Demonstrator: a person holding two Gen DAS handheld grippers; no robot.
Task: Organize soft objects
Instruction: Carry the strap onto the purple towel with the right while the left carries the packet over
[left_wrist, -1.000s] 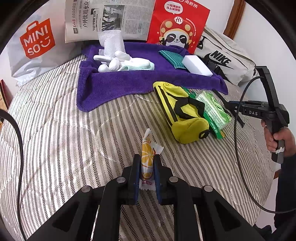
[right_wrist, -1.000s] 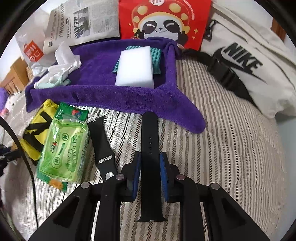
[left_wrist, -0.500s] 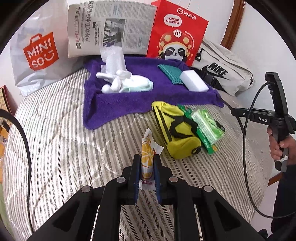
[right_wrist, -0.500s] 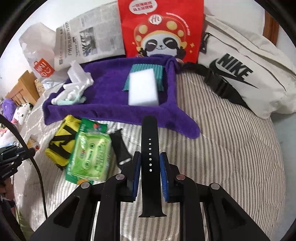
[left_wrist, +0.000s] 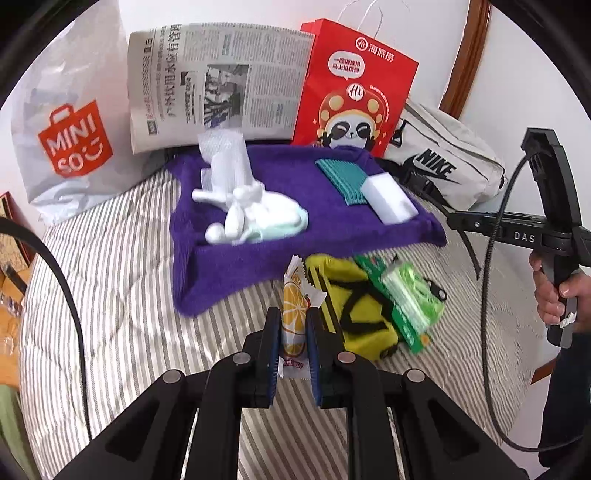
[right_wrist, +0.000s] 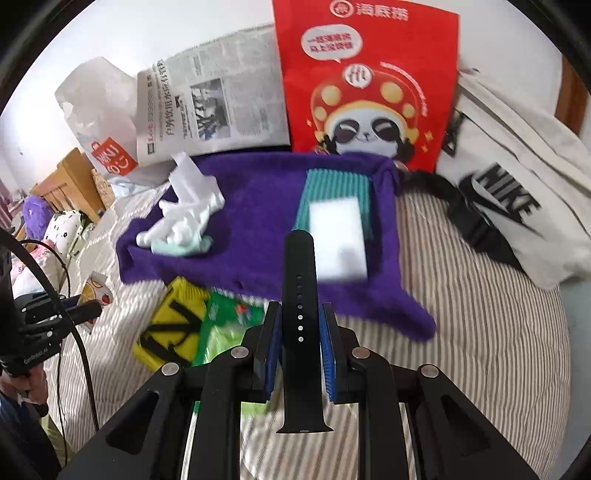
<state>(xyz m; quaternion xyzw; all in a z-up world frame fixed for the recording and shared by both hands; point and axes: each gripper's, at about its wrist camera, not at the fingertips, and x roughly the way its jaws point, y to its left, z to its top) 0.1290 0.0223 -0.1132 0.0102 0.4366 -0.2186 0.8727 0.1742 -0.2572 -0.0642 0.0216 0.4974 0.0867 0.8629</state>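
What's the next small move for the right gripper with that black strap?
Probably carry the black watch strap forward over the purple towel and lower it onto the bare patch between the white gloves and the white sponge. The right gripper has its jaws closed on the strap, lifted above the striped bedcover, and sorted items already lie on that towel.

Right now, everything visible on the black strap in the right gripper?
The black watch strap is a smooth, matte band, rubbery in look, with a row of small adjustment holes down its middle. One end is rounded, the other flares into a wider connector lug. It is gripped at mid-length between the blue-padded fingers of the right gripper, rounded end pointing forward toward the purple towel. It appears lifted off the striped bedding; only the pads touch it.
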